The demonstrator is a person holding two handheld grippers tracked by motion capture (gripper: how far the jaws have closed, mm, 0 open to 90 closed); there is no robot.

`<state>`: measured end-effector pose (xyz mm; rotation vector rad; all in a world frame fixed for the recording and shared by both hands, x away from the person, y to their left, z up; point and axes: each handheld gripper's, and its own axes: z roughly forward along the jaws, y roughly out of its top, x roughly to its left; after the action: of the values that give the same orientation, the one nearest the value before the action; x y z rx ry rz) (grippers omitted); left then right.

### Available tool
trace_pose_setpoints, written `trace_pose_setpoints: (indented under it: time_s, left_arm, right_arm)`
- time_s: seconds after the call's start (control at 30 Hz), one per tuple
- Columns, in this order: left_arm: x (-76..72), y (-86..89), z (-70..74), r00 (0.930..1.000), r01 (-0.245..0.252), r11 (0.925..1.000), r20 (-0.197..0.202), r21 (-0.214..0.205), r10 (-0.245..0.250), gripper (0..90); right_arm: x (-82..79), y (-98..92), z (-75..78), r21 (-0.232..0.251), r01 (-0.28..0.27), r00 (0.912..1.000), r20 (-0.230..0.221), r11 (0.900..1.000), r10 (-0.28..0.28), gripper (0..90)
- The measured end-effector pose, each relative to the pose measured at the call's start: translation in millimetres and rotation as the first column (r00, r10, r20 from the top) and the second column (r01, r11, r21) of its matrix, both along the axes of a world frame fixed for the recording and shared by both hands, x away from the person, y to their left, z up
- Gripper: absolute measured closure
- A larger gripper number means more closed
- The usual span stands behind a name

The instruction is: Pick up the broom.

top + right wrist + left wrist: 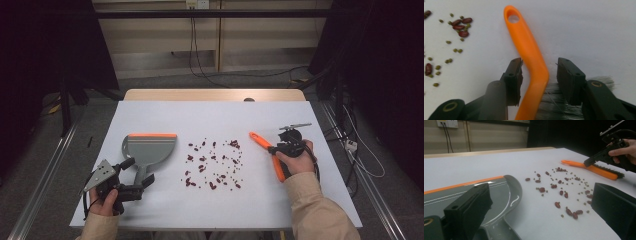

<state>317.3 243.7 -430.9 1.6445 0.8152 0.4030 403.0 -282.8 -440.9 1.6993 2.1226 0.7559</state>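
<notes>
Between the jaws of the right gripper [539,75] lies the orange brush [530,57], flat on the white tabletop [210,120], its bent plastic handle running up between them and its dark bristles fanning out beside the right-hand jaw. The jaws stand narrow around the handle; the left one looks close against it, the right one shows a gap, so I judge the grasp not yet firm. Next comes closing fully, then lifting. Beyond, left of those jaws, red beans and small green ones [215,165] lie scattered. The left gripper [131,191] rests at the grey dustpan [149,150], smooth, orange-lipped, its jaws wide around the stem.
</notes>
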Motion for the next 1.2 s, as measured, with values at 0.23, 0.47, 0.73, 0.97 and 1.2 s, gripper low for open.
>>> trace_pose_setpoints:
  time_s: [0.23, 0.47, 0.73, 0.97, 1.2]
  left_arm:
    - [0.2, -1.8, -0.2, 1.0, 0.002, 1.0, -0.002, 0.003, -0.002, 2.6]
    - [0.0, -1.9, -0.3, 1.0, 0.004, 1.0, -0.002, 0.007, -0.004, 2.7]
    - [0.6, -3.0, 0.1, 1.0, 0.0, 1.0, 0.001, 0.008, 0.0, 2.7]
    - [0.8, -4.7, 0.4, 0.9999, 0.007, 0.9998, 0.008, 0.016, -0.007, 2.7]
    - [-0.2, -3.5, 1.0, 0.9999, 0.005, 0.9998, 0.013, 0.017, -0.005, 2.7]
  right_arm:
    - [5.5, 4.8, -4.8, -0.003, -0.026, 0.9993, -0.028, 0.9997, 0.026, 64.9]
    - [5.9, 6.2, -2.1, -0.009, -0.025, 0.9975, -0.067, 0.9996, 0.025, 68.4]
    - [3.5, 9.4, -1.3, 0.003, -0.035, 0.9951, -0.093, 0.9994, 0.035, 68.0]
    - [5.2, 17.3, -2.2, -0.046, -0.018, 0.9947, -0.102, 0.9988, 0.013, 68.2]
    - [10.2, 15.5, -0.9, -0.028, -0.005, 0.9894, -0.145, 0.9996, 0.001, 69.4]
